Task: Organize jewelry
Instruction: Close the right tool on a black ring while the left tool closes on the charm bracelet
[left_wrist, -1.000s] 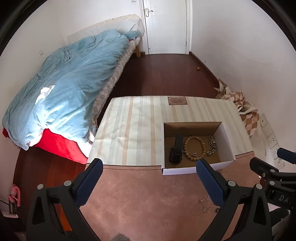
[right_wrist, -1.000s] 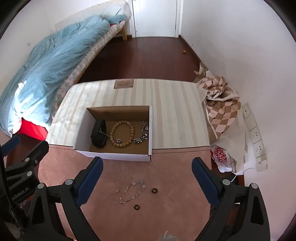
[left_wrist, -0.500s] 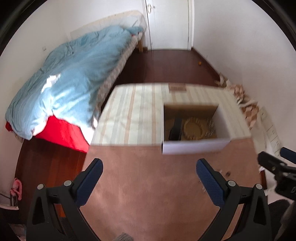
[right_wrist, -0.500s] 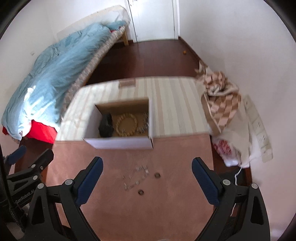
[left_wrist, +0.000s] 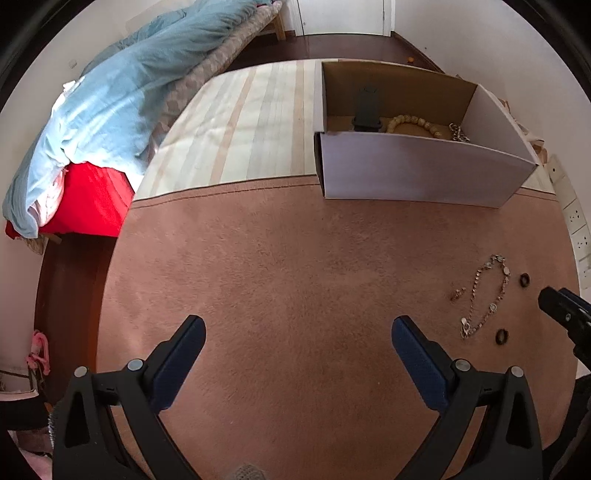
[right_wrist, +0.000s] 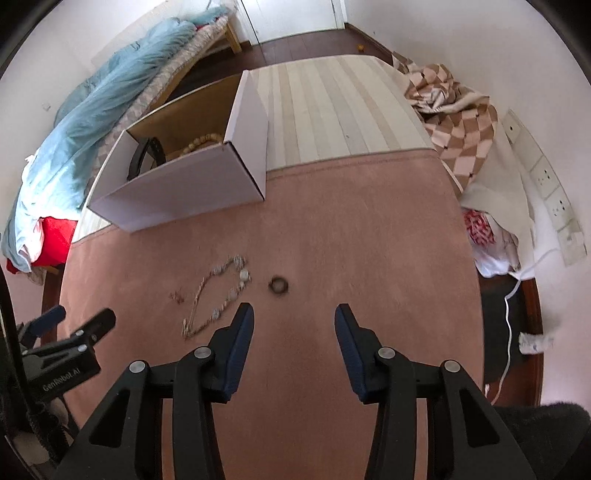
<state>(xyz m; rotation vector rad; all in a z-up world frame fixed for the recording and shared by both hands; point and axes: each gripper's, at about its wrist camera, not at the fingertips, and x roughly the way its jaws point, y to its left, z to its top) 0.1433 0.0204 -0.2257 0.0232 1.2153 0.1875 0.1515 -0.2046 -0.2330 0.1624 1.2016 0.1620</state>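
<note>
A white cardboard box (left_wrist: 413, 170) (right_wrist: 184, 184) stands on the table and holds a black watch (left_wrist: 367, 107), a wooden bead bracelet (left_wrist: 417, 123) and a silver chain (left_wrist: 458, 133). On the pink cloth lie a silver chain bracelet (left_wrist: 487, 295) (right_wrist: 218, 295), a small earring (left_wrist: 457, 294) (right_wrist: 178, 295) and two dark rings (left_wrist: 524, 279) (left_wrist: 501, 336). One ring (right_wrist: 279, 284) lies just ahead of my right gripper (right_wrist: 294, 314), which is open and empty low over the cloth. My left gripper (left_wrist: 297, 328) is open and empty, left of the jewelry.
The pink cloth (left_wrist: 295, 266) covers the near table, a striped cloth (left_wrist: 243, 122) the far part. A bed with a blue duvet (left_wrist: 110, 96) is at the left. A checkered blanket (right_wrist: 454, 110), a bag and wall sockets (right_wrist: 546, 184) are at the right.
Both grippers have dropped down close to the table. The box and jewelry look much larger. My right gripper's fingers have narrowed and now sit just behind a ring.
</note>
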